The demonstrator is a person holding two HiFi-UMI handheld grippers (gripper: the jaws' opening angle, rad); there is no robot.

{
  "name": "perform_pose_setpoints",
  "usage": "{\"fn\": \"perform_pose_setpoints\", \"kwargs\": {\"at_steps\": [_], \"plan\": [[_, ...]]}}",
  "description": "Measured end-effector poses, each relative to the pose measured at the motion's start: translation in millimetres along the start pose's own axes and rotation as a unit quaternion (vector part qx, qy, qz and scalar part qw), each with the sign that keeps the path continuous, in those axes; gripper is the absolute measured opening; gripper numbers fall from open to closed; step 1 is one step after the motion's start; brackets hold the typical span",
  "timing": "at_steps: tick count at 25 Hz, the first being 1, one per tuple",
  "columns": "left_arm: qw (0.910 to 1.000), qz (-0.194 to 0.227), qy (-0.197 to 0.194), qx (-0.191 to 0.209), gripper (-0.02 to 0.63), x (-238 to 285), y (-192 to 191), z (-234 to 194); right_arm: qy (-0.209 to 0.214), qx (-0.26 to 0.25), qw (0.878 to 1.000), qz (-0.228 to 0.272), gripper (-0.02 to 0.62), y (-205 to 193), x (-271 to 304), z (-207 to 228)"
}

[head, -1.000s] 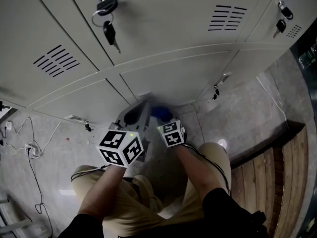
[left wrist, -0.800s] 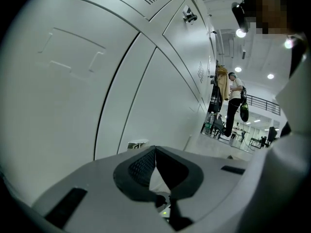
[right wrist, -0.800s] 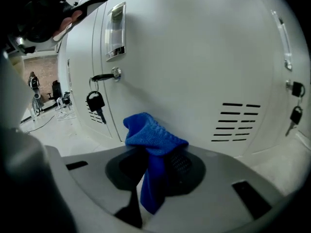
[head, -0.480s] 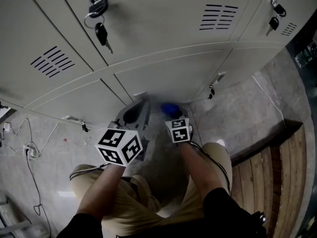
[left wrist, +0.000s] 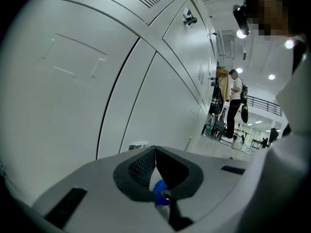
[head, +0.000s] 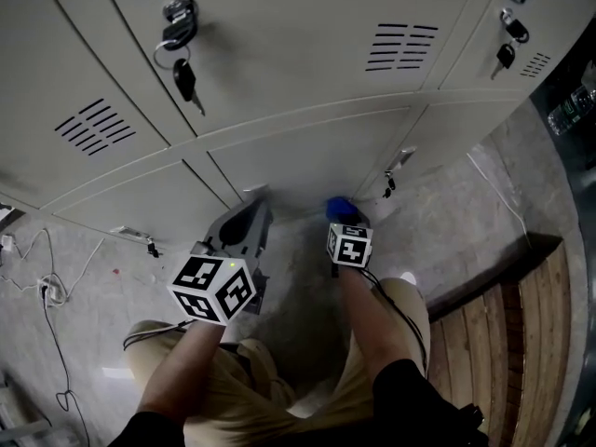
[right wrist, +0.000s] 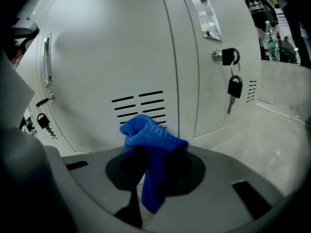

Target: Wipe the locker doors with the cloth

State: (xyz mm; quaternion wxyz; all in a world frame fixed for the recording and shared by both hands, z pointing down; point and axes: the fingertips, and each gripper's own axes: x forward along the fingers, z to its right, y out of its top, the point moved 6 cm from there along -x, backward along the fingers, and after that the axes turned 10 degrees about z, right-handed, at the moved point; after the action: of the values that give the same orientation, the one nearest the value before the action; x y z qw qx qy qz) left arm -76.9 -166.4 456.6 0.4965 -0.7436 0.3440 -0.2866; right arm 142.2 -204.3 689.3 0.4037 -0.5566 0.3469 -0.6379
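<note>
Blue cloth [right wrist: 151, 139] bunched in front of a locker door [right wrist: 112, 57] by its vent slots [right wrist: 138, 106], pinched tight in right gripper [right wrist: 154, 155], left gripper [left wrist: 155, 152] beside it facing lower doors, jaws pressed together at tips, keys [head: 183, 73] hanging from an upper lock

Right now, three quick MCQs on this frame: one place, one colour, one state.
1. Where are the black-headed keys? A) hanging from locker locks B) on the floor C) on the bench
2. What colour is the cloth? A) white B) blue C) green
3. The right gripper is: A) open, empty B) open round a key C) shut on the cloth
Answers: 1 A, the keys dangle from a lock on the door; 2 B, the cloth shows plain blue; 3 C, the jaws pinch the cloth, which hangs down between them.
</note>
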Motion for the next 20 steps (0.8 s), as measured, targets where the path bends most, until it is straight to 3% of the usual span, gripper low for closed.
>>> {"fn": "perform_pose_setpoints", "kwargs": {"at_steps": [6, 10, 20], "plan": [[1.0, 0.001, -0.008, -0.001, 0.009, 4, 0, 3, -0.068, 0.043, 0.997, 0.003, 0.081, 7, 2, 43], [0.9999, 0.002, -0.014, -0.003, 0.009, 8, 0, 7, -0.063, 0.014, 0.998, -0.006, 0.081, 10, 3, 44], [0.9997, 0.003, -0.024, -0.003, 0.009, 13, -1, 17, -0.046, 0.031, 0.998, -0.016, 0.081, 16, -1, 46]]}}
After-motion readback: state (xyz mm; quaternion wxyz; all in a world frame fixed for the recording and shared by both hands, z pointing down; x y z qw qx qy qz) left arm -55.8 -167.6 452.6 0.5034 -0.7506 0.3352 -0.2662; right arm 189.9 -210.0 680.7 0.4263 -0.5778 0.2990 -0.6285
